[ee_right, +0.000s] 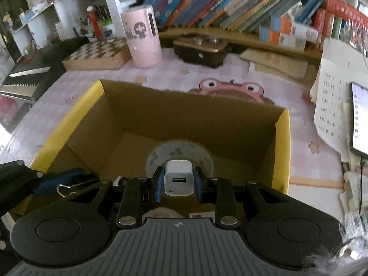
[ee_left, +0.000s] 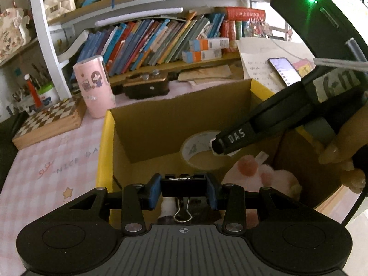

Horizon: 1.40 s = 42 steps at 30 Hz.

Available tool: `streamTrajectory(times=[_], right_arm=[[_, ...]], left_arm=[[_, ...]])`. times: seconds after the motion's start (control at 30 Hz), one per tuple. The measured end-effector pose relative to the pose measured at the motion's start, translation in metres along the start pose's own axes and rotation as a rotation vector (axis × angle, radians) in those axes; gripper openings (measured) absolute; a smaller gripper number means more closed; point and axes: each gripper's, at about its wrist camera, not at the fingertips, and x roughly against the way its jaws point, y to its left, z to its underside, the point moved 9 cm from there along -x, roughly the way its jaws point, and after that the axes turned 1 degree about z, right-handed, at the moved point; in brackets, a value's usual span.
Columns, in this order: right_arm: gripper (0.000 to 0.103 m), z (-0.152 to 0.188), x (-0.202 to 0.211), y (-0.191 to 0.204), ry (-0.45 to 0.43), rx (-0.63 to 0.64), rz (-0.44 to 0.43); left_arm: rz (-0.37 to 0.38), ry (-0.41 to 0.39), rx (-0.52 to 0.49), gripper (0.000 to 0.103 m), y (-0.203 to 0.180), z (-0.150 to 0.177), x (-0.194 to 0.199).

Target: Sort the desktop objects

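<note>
The left gripper (ee_left: pixel 183 189) pinches a black binder clip (ee_left: pixel 182 185) between its blue pads over the near edge of the open cardboard box (ee_right: pixel 87 119), the clip's wire handles hanging toward six o'clock. The right gripper (ee_right: pixel 178 181) is clamped on a small white USB charger (ee_right: pixel 178 180) above the box, just on the six o'clock side of a tape roll (ee_right: pixel 179 149) on the box floor. A soft pink thing (ee_left: pixel 264 174), perhaps a plush toy, sits in the box at about four o'clock from the roll in the left wrist view.
</note>
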Motion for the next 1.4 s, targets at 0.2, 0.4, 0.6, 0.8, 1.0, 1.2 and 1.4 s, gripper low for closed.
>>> streamTrajectory(times=[0.2,0.4,0.6,0.8,1.0,1.2,1.4], right_arm=[[0.051,-0.001,0.012,0.002,-0.052,-0.039,-0.019],[0.054,-0.003,0.050,0.010,-0.173,-0.036,-0.013],[0.055,0.000,0.095,0.008,-0.314,-0.081,0.037],[0.059,0.019,0.133,0.016,-0.426,-0.077,0.097],[0.066,0.048,0.157,0.030,-0.490,-0.088,0.141],[0.072,0.079,0.165,0.048,-0.491,-0.111,0.166],[0.079,0.110,0.169,0.072,-0.485,-0.085,0.195]], left_arm=[[-0.030,-0.106,0.012,0.052,0.006,-0.009,0.022],[-0.073,-0.199,-0.001,0.068,0.012,-0.016,0.055],[-0.131,-0.263,0.059,0.086,0.032,-0.009,0.093],[-0.200,-0.309,0.111,0.092,0.056,0.011,0.130],[-0.249,-0.311,0.163,0.096,0.076,0.039,0.156],[-0.274,-0.282,0.195,0.097,0.086,0.069,0.174],[-0.289,-0.234,0.228,0.099,0.092,0.101,0.183]])
